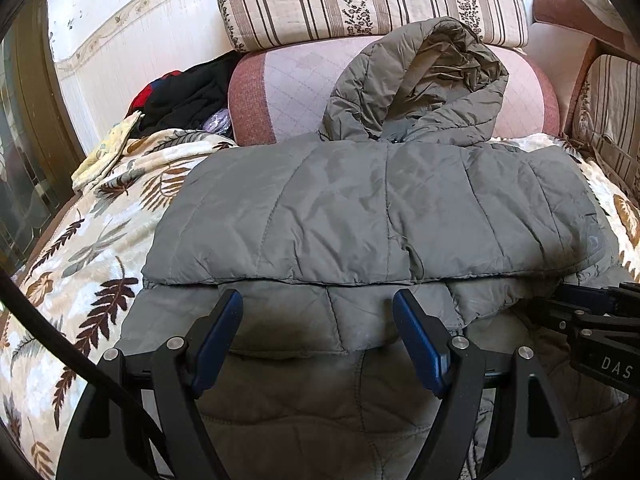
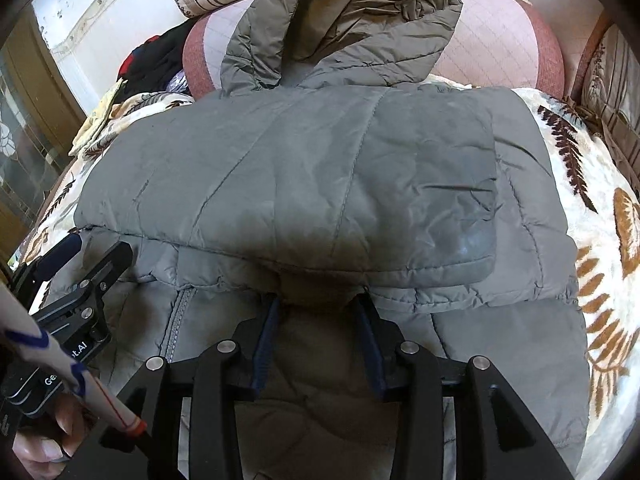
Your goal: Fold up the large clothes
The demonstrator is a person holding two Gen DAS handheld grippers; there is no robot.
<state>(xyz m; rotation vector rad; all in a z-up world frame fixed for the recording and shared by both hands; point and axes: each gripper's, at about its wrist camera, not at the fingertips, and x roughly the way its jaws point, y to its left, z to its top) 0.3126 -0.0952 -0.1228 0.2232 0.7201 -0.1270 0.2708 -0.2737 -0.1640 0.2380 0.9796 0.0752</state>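
now both grippers are pointing down and forward over a grey quilted jacket [image 1: 360, 208] that is lying on a leaf-patterned blanket [image 1: 92, 248], its hood [image 1: 424, 80] resting far back against a pink cushion [image 1: 280, 92]. the left gripper [image 1: 318, 332] is hanging with its jaws standing wide apart, the blue pads [image 1: 420, 340] hovering over the near lower layer of the jacket, just short of the folded edge, and gripping nothing. the right gripper [image 2: 318, 340] is sitting with its jaws partly apart, its tips tucked at the near folded edge of the jacket; a bulge of fabric is lying between the pads [image 2: 370, 344], but whether they are pressing on it is not something the pictures are showing.

the left wrist view is showing the right gripper at its right edge, reaching in low beside the fold, and a heap of dark clothes [image 1: 188, 96] far left beside the cushion. the right wrist view is showing the left gripper [image 2: 92, 256] at its left edge, plus what the other view is missing: a hand [image 2: 44, 436] and a white sleeve [image 2: 60, 356] gripping that tool's handle, and a smooth rectangular patch [image 2: 456, 200] on the right of the folded-over layer. a striped pillow [image 1: 372, 0] is lying at the far side above the cushion.
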